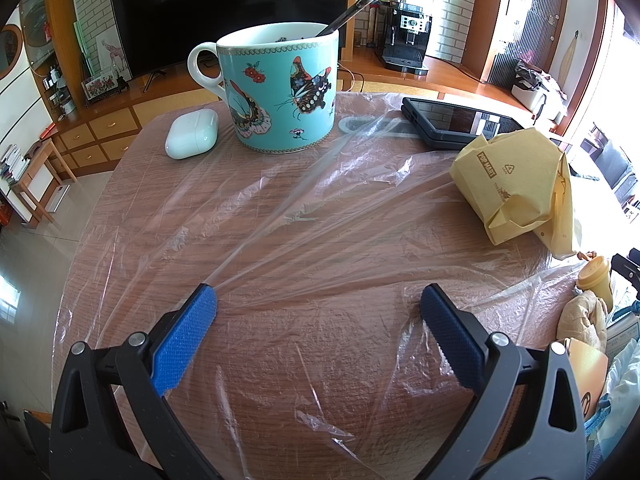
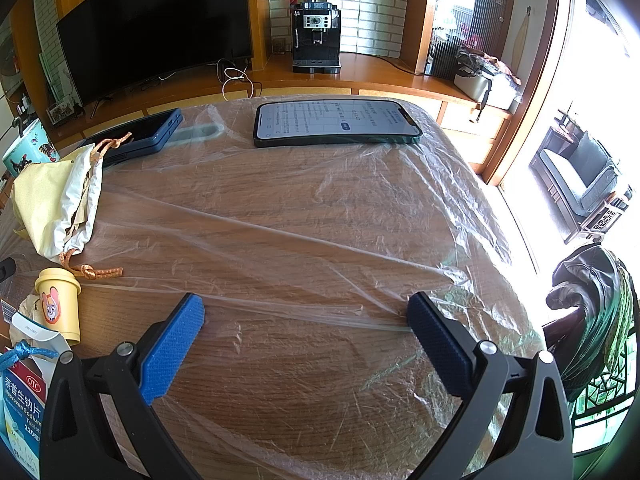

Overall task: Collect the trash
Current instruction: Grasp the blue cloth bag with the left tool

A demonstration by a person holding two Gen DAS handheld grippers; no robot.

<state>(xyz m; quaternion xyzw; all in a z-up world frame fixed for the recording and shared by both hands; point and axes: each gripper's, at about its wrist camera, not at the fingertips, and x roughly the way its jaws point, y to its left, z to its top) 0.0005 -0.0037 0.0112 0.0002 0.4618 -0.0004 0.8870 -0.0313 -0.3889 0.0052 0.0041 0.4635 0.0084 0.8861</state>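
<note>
A sheet of clear plastic film (image 1: 320, 208) lies spread and wrinkled over the wooden table top (image 1: 132, 184); it also shows in the right wrist view (image 2: 320, 216). A crumpled yellow paper bag (image 1: 516, 184) lies at the right, also seen at the left of the right wrist view (image 2: 52, 200). My left gripper (image 1: 318, 320) is open just above the film, with nothing between its blue pads. My right gripper (image 2: 306, 324) is open low over the film, also holding nothing.
A butterfly mug (image 1: 280, 88) with a spoon, a white earbud case (image 1: 192, 134) and a dark device (image 1: 456, 122) stand at the back. A lit phone (image 2: 336, 122) lies far. A small yellow cup (image 2: 60, 304) and medicine box (image 2: 20, 412) sit left.
</note>
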